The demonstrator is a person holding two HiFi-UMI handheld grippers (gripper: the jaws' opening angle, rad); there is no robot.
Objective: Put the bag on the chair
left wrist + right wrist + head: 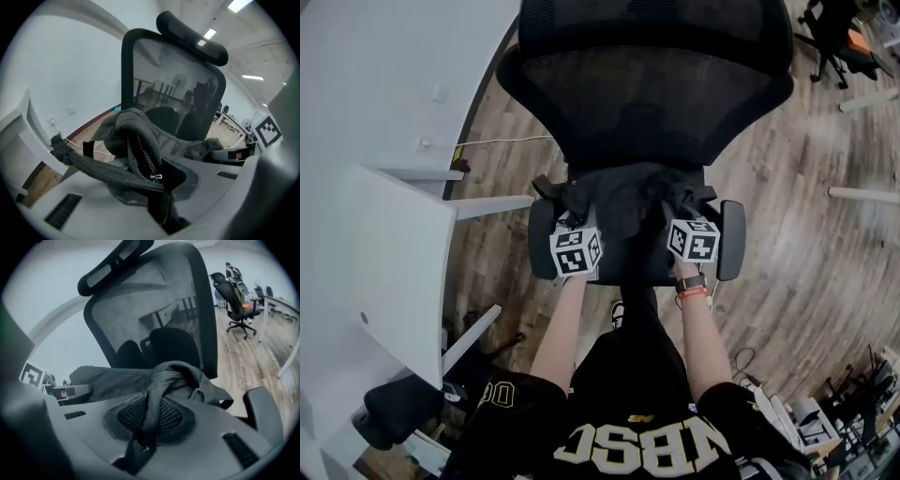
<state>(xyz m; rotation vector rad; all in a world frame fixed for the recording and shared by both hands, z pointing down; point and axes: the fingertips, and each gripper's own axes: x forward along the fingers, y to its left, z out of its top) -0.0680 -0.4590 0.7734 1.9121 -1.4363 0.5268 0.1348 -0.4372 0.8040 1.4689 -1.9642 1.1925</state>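
**Head view:** We find the left gripper (572, 217) and right gripper (677, 214) held side by side over the chair (647, 103), one at each end of the dark bag (623, 199). The bag lies between the armrests (730, 239), in front of the backrest (581, 94) and above the seat (628, 261). We cannot tell whether it rests on the seat. A white tabletop (394, 244) stands at left on a wood floor (797, 234).

**Left gripper view:** The fingers (93, 206) are clamped on a fold of the bag (133, 131) beside its zip (140, 159). A webbing strap (93, 166) lies across the finger at that view's left.

**Right gripper view:** The fingers (215, 446) are clamped on a bunched fold of the bag (173, 373). The backrest (140, 310) rises behind it.
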